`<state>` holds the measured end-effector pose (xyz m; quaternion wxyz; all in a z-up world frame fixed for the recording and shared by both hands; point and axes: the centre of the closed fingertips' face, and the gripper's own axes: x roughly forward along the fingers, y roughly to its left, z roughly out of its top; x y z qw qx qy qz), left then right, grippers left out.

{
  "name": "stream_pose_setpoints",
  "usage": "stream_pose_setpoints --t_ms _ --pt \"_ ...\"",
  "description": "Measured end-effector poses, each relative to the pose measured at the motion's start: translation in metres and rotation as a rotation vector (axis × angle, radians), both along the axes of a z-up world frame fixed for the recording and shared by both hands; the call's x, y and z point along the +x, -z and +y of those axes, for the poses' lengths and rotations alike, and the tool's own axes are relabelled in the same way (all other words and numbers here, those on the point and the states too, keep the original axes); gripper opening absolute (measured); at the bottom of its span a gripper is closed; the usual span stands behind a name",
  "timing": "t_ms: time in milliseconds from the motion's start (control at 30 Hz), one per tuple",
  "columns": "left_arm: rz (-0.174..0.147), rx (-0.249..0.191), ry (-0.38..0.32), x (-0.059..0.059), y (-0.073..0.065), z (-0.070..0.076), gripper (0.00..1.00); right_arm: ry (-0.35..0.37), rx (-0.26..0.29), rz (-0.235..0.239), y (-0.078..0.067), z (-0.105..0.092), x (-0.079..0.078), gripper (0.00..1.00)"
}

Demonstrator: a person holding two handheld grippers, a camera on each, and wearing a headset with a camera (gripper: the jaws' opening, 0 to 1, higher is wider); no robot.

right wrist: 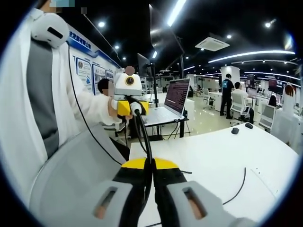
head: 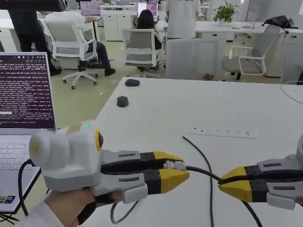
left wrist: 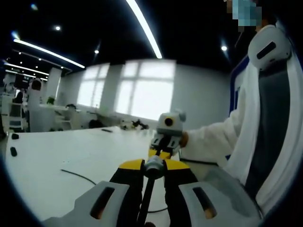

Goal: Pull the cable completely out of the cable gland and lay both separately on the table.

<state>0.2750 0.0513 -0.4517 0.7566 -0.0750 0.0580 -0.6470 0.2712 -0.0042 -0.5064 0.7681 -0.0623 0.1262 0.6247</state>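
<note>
Open-plan office, white desks [head: 222,28], swivel chairs [head: 139,47], monitors [head: 147,7], open laptop [head: 26,94], potted plant [head: 226,12], ceiling strip lights [left wrist: 142,26]

Head view down over shared table [head: 236,104]; gripper views low, close, face to face.

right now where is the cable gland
In the head view the cable gland sits low and left of centre, clamped at the tips of the left gripper over the table, with the cable running from it to the right gripper.

Black cable [head: 203,170] through pale cable gland [head: 175,165], midair
</note>
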Motion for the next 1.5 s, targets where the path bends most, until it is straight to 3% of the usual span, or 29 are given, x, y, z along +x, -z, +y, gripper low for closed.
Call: stream_pose_setpoints --t_ms 167,467,667,1100,1500 --pt "0.002 -0.011 -0.012 0.003 -0.002 0.002 0.16 0.026 -0.023 0.016 0.01 -0.011 0.002 0.02" --pt "-0.01 0.0 -0.01 0.002 -0.002 -0.001 0.16 0.033 -0.039 0.041 0.011 -0.012 -0.002 0.03" --pt "-0.019 0.002 -0.01 0.003 -0.004 -0.003 0.16 0.033 -0.02 0.011 -0.006 -0.005 -0.002 0.13" --pt "-0.03 0.024 0.029 -0.007 0.0 -0.015 0.16 -0.049 0.019 -0.094 -0.045 0.032 -0.016 0.14" --pt "-0.038 0.012 0.047 -0.014 -0.004 -0.02 0.16 -0.07 -0.001 -0.123 -0.051 0.046 -0.025 0.03"
